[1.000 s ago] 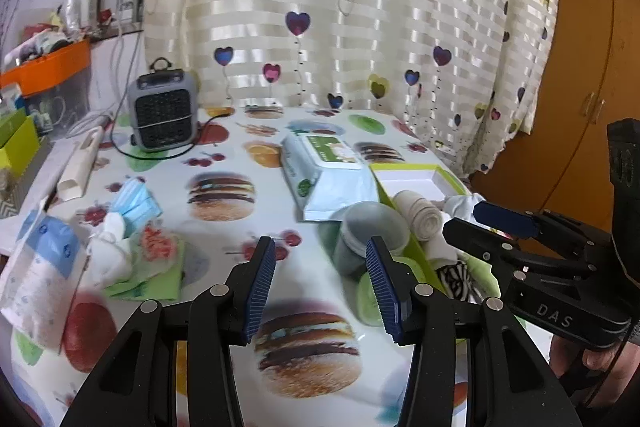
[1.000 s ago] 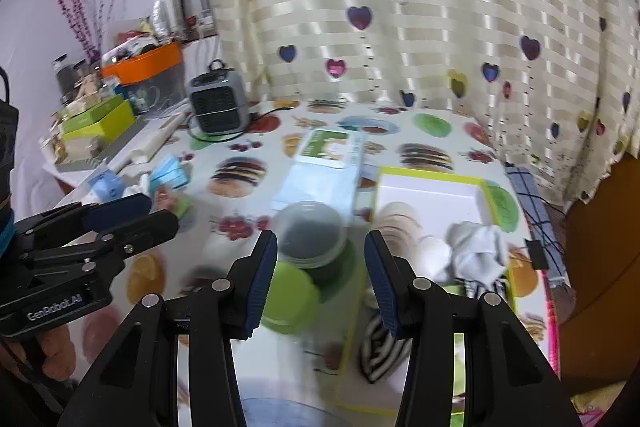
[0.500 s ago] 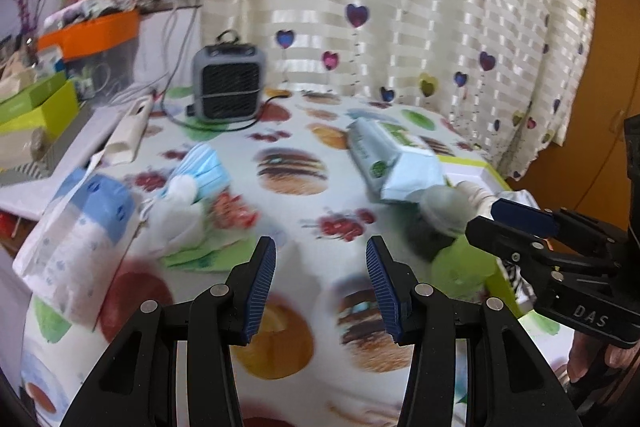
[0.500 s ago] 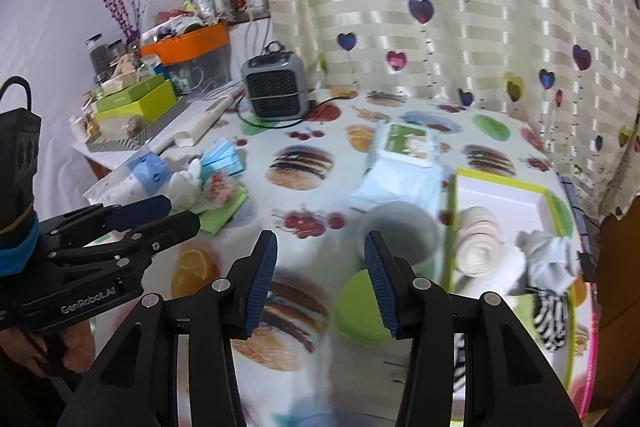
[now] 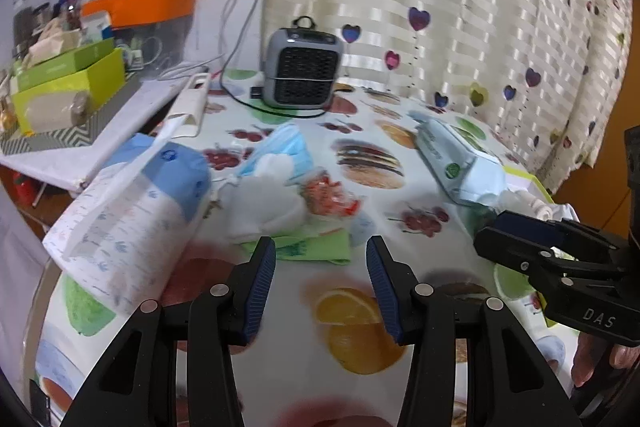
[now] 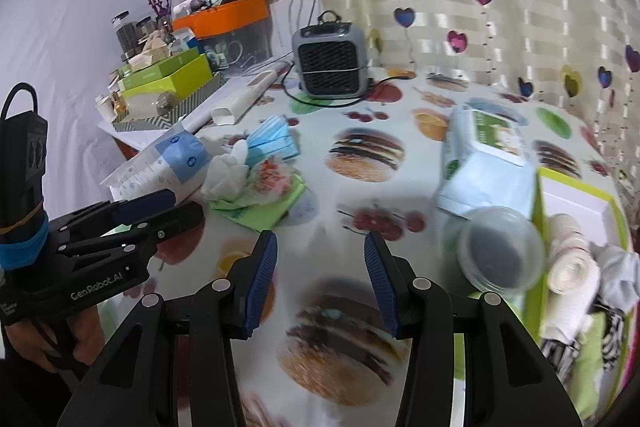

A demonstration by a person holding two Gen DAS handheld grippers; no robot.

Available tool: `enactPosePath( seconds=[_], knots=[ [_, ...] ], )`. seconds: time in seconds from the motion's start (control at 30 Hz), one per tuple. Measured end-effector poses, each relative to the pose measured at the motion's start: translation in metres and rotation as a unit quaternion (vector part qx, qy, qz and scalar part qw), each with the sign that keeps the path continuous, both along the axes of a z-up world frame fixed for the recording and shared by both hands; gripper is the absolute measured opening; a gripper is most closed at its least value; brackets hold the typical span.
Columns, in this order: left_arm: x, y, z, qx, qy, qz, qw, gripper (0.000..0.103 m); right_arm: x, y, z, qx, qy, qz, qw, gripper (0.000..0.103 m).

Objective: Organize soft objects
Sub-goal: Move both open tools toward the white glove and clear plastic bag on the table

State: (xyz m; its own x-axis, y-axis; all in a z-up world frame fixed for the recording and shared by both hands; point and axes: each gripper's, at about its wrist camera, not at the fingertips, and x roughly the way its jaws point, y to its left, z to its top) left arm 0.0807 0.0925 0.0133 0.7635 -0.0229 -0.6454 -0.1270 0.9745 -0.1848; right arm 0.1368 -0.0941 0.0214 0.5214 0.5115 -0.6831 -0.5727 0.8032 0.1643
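A heap of soft things lies on the fruit-print tablecloth: a white cloth (image 5: 264,203), blue face masks (image 5: 284,147), a red-patterned piece in clear wrap (image 5: 328,195) and a green cloth (image 5: 316,247). My left gripper (image 5: 320,251) hovers open just in front of the green cloth, nothing between its pads. My right gripper (image 6: 320,243) is open too, over bare tablecloth to the right of the heap (image 6: 256,187). At the right, a green-rimmed tray (image 6: 538,195) holds a rolled beige cloth (image 6: 568,259), a grey-white cloth (image 6: 616,263) and a striped sock (image 6: 608,343).
A white-and-blue soft pack (image 5: 132,207) lies left of the heap. A wet-wipes pack (image 6: 488,163) and a clear tub (image 6: 500,255) sit beside the tray. A grey heater (image 5: 300,67) with its cord stands at the back; green boxes (image 5: 68,79) and an orange bin (image 5: 140,7) crowd the left shelf.
Both grippers have swung left and slightly down, away from the tray and towards the heap, which now fills the middle of the left view. Neither gripper's opening has changed.
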Motion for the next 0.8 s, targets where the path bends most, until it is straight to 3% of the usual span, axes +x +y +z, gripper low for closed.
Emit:
enactPosePath(
  seconds=[0.73, 0.8],
  knots=[
    [0.019, 0.035, -0.018, -0.009, 0.012, 0.011, 0.9998, 0.046, 0.08, 0.085, -0.056, 0.027, 0.091, 0.031, 0.995, 0.047],
    [0.024, 0.036, -0.021, -0.01, 0.016, 0.009, 0.9998, 0.046, 0.081, 0.089, -0.06, 0.025, 0.097, 0.038, 0.994, 0.031]
  ],
)
